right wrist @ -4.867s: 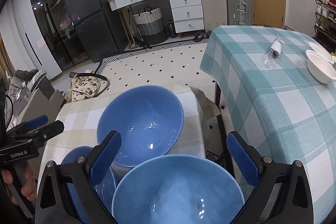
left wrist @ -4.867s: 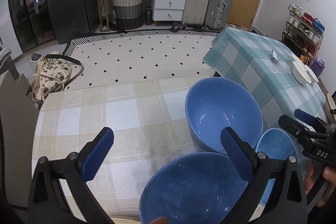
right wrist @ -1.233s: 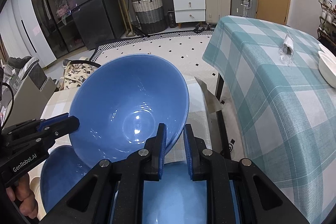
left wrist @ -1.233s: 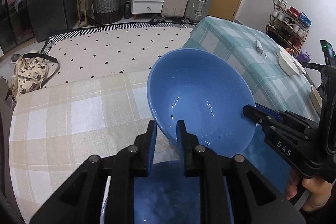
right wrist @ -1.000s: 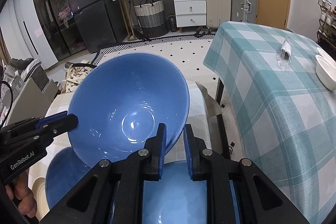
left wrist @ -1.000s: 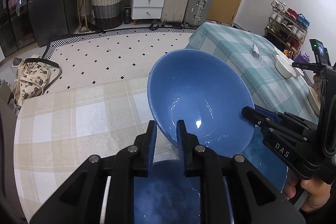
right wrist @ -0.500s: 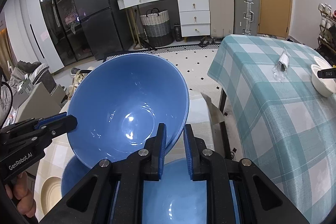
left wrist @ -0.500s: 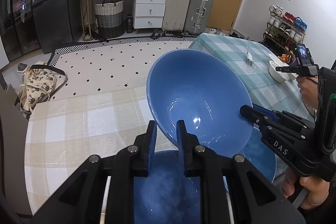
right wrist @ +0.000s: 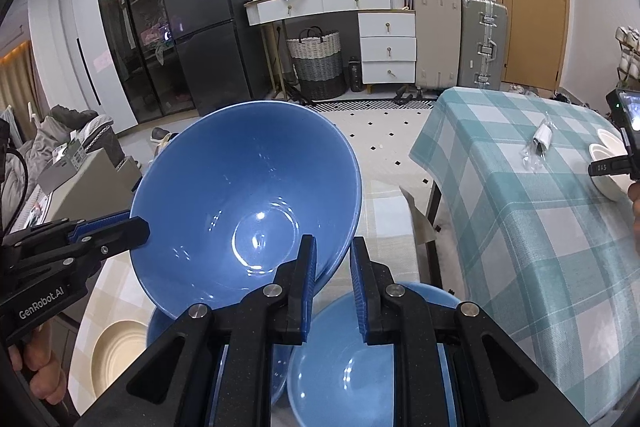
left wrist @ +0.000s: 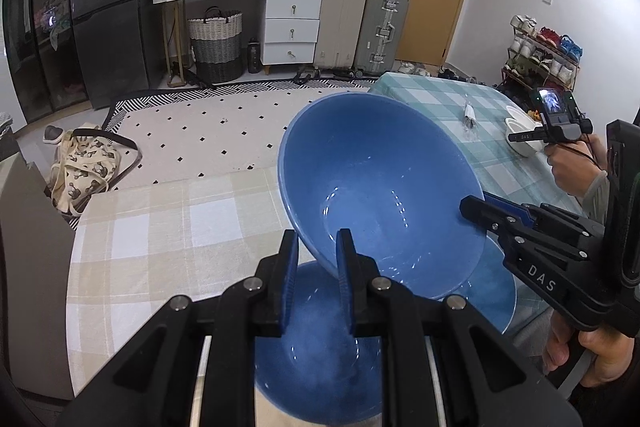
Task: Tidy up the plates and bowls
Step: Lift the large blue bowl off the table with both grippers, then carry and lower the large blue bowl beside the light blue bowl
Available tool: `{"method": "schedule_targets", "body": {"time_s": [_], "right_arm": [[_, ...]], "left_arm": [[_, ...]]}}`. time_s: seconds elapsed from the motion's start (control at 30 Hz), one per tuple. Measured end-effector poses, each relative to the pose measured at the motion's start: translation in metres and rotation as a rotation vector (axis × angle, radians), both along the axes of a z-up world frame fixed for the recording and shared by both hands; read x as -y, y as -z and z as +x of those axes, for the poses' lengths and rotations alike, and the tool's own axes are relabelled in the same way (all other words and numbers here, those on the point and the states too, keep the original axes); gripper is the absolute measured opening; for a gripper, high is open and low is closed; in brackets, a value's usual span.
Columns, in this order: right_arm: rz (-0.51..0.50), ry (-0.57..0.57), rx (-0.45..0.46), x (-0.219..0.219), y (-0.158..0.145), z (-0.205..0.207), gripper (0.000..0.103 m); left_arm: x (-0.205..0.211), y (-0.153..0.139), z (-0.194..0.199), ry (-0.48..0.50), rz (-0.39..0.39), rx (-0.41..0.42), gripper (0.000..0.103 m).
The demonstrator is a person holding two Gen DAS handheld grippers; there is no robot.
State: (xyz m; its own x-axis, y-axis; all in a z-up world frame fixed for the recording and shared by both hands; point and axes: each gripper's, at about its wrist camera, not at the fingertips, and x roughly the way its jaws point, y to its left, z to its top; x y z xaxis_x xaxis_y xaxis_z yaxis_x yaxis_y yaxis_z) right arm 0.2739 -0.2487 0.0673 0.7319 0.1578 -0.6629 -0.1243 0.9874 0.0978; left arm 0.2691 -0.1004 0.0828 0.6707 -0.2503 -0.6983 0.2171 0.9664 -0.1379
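Both grippers pinch the big bowl (left wrist: pixel 380 187) by its rim from opposite sides: the left gripper (left wrist: pixel 317 259) has its fingers closed on the near-left edge, the right gripper (right wrist: pixel 333 263) on the other. The bowl hangs tilted in the air above the beige checked table (left wrist: pixel 160 227). Two smaller blue bowls (right wrist: pixel 360 359) sit on the table beneath it, beside a cream plate (right wrist: pixel 114 351).

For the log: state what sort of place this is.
Most likely a lived-in home, a dining or living room: a shoe rack, suitcases stacked by the door, a fridge, and a checked-cloth table holding blue bowls.
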Motion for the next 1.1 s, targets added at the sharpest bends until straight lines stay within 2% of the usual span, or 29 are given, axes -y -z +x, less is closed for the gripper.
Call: {"method": "schedule_targets", "body": {"time_s": [0.53,1.1], "right_arm": [[-0.010,-0.081,-0.006,-0.032,-0.006,-0.047,0.019],[-0.049,-0.165,-0.056,-0.060,0.015,-0.071,0.020]], "left_arm": [[-0.024,0.005,-0.038,-0.041,0.008,0.002,0.017],[-0.046,0.020,-0.059,-0.081,0.026,-0.017,0.017]]}}
